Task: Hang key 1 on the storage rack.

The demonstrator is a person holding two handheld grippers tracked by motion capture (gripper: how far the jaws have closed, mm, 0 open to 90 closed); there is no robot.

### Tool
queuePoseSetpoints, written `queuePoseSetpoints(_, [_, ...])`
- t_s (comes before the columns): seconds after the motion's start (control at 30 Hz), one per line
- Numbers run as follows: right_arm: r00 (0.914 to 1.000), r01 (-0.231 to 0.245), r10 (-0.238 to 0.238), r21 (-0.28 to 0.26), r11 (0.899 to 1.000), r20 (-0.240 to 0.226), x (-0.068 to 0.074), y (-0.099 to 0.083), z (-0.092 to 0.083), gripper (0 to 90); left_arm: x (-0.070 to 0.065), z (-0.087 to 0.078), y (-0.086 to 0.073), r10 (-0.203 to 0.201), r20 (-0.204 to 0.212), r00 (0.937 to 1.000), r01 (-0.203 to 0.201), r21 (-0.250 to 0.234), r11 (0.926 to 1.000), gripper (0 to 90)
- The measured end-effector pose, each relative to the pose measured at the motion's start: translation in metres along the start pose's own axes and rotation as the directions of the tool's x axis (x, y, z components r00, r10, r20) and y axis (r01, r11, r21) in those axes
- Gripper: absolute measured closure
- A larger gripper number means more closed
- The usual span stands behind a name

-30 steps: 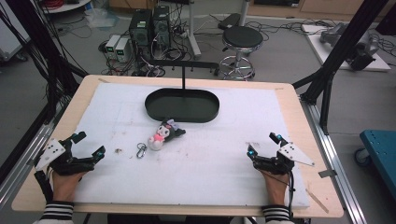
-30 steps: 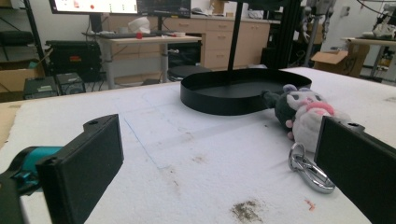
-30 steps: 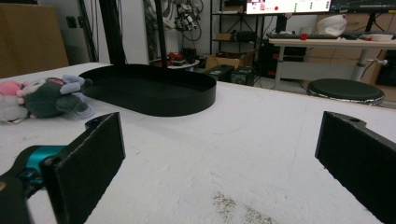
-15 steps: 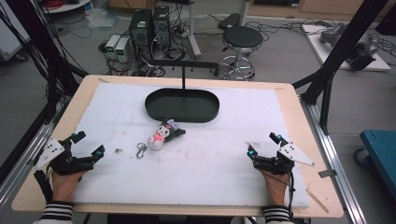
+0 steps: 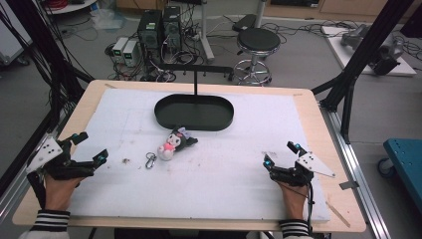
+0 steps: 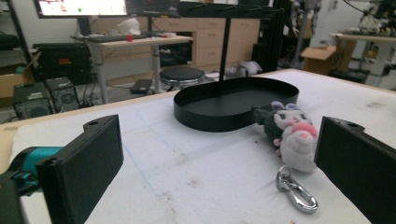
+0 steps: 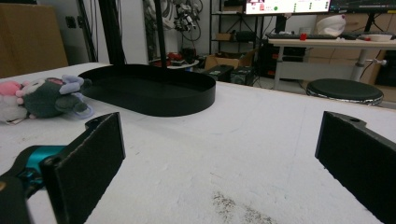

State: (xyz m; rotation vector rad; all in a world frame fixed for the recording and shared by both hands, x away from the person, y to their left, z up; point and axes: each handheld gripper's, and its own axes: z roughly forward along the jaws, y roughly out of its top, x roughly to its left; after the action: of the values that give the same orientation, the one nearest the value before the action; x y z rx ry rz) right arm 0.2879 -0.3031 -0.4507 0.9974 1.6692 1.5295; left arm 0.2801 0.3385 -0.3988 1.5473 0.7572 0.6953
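We steer the left gripper, jaws spread wide, toward two o'clock and pinch the small plush keychain toy's body, avoiding its silver metal clasp.

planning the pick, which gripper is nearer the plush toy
Left. The left gripper sits just left of the plush toy, jaws open toward it; the right gripper is farther off on its right, also open.
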Motion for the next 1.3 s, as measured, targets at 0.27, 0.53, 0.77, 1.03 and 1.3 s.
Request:
queuePoseSetpoints(0.27, [1.0000,0.002,-0.002,-0.002,1.000,0.001,-0.001,0.000,0.000,0.7,-0.007,0.018,0.040,0.056,0.067,0.9962,-0.062,0.091,0.9940,1.7])
queuePoseSetpoints(0.53, [1.0000,-0.001,0.001,0.001,1.000,0.000,0.000,0.000,0.000,0.7,-0.021,0.047,0.063,0.090,0.146,0.9852,-0.118,0.200,0.9726,1.7])
queuePoseSetpoints(0.77, [1.0000,0.003,-0.003,-0.001,1.000,0.002,0.000,0.000,0.000,0.7,-0.032,0.074,0.076,0.109,0.178,0.9779,-0.162,0.317,0.9343,1.7])
queuePoseSetpoints(1.03, [1.0000,0.002,-0.002,-0.001,1.000,0.001,0.000,0.000,0.000,0.7,-0.047,0.103,0.081,0.107,0.225,0.9684,-0.192,0.397,0.8978,1.7])
queuePoseSetpoints(1.3, [1.0000,-0.004,0.004,0.001,1.000,-0.001,0.000,0.000,0.000,0.7,-0.056,0.124,0.077,0.090,0.255,0.9628,-0.202,0.458,0.8657,1.7])
